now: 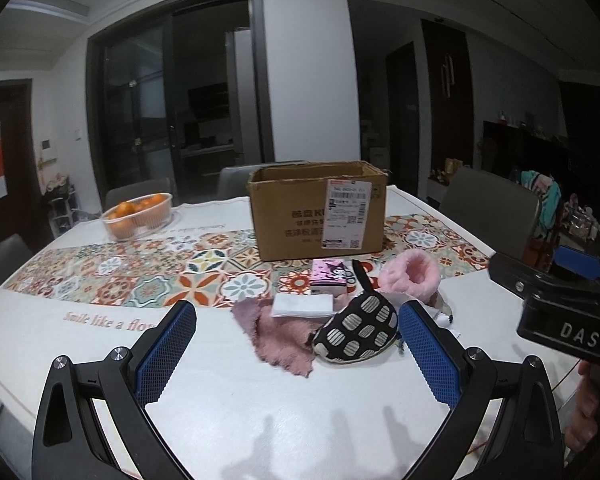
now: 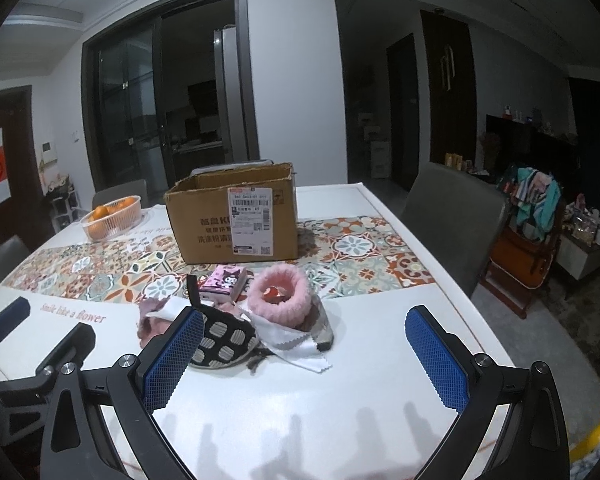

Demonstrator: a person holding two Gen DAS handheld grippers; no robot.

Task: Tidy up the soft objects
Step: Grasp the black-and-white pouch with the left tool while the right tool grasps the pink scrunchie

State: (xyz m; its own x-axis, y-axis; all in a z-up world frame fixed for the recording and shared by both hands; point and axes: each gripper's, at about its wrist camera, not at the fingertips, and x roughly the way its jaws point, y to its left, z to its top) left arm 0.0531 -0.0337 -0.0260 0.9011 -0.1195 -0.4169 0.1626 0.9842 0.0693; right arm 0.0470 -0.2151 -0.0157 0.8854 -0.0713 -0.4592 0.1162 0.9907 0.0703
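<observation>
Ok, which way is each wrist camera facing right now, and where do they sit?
Left wrist: low over the table's near edge, facing the cardboard box; shows the open left gripper, the right gripper's body at right, part of a hand.
Right wrist: alongside to the right, same heading; shows the open right gripper, the left gripper at left.
Shared: box, spotted pouch, pink fluffy band, basket of oranges.

The tablecloth (image 1: 220, 400) reads "Smile like a flower" along its near left edge. The cardboard box (image 2: 204, 224) carries Chinese print, the letters "KU", and a shipping label (image 2: 250, 220) too small to read. "DAS" marks the right gripper's body (image 1: 579, 336).
</observation>
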